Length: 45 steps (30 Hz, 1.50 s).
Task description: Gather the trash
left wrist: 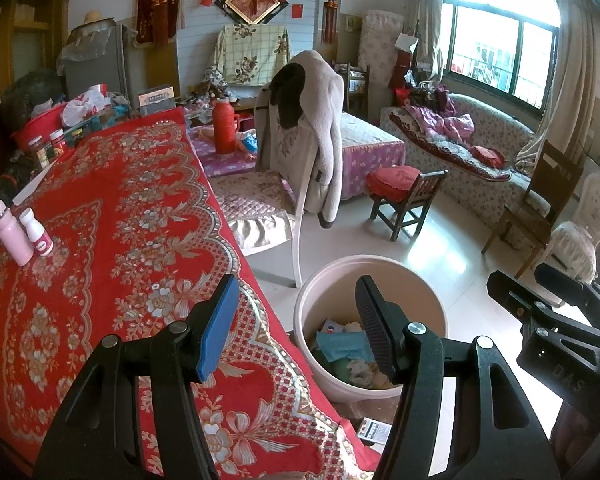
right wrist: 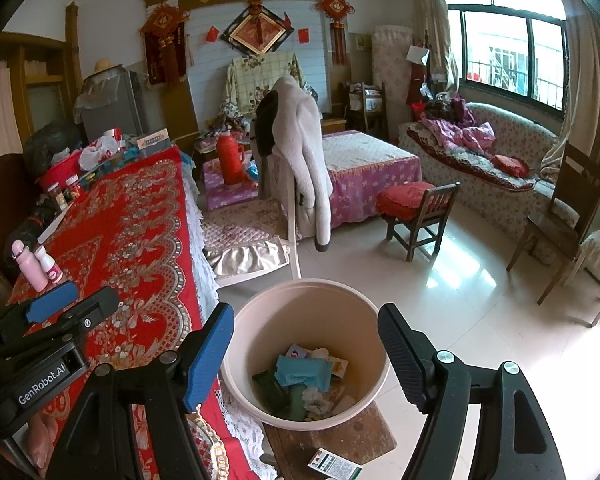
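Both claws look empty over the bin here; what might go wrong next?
A small printed packet lies on the wooden stand beside the bin, not in it, so it may be missed. The open right claw hovers at the bin's rim and might tip it. The left claw is close to two upright bottles on the tablecloth and may topple them.

Tabletop cloth (left wrist: pixel 112 216) red, gold-silver floral scrollwork. Bin (right wrist: pixel 260 312) pale pink-beige; teal wrapper (right wrist: pixel 304 372) inside. Bottle (left wrist: pixel 10 232) pink. Thermos (left wrist: pixel 225 126) red. Tongs (left wrist: pixel 294 328) black, one pad blue.
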Each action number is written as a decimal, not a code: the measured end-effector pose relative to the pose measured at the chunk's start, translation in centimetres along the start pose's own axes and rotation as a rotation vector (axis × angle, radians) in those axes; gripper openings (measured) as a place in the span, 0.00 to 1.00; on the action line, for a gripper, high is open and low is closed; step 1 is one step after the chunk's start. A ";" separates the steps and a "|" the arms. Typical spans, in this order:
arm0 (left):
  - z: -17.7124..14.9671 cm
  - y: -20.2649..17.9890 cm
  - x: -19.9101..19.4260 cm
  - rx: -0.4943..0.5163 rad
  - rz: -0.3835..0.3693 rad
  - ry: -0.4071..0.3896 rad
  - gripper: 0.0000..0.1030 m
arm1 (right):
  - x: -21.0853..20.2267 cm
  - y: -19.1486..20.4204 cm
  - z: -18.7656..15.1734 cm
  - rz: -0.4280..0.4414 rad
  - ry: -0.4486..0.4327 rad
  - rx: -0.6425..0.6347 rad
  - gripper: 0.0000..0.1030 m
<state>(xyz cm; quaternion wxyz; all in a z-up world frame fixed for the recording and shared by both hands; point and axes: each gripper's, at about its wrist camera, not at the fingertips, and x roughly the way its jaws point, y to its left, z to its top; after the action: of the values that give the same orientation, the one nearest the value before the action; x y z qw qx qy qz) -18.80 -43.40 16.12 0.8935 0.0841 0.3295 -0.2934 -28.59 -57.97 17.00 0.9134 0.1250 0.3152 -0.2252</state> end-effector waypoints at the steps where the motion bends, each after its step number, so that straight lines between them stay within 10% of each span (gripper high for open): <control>1: 0.0 0.0 0.0 0.000 0.001 0.000 0.58 | 0.0 -0.1 0.0 0.000 0.000 0.001 0.70; 45: -0.9 -1.0 1.7 0.005 -0.018 0.036 0.58 | 1.2 -0.8 -0.5 -0.008 0.039 0.009 0.71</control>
<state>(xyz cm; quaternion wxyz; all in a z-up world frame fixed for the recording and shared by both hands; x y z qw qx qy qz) -18.85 -44.68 14.38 0.8846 0.0886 0.3453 -0.3008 -28.40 -58.93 15.82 0.9055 0.1323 0.3326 -0.2278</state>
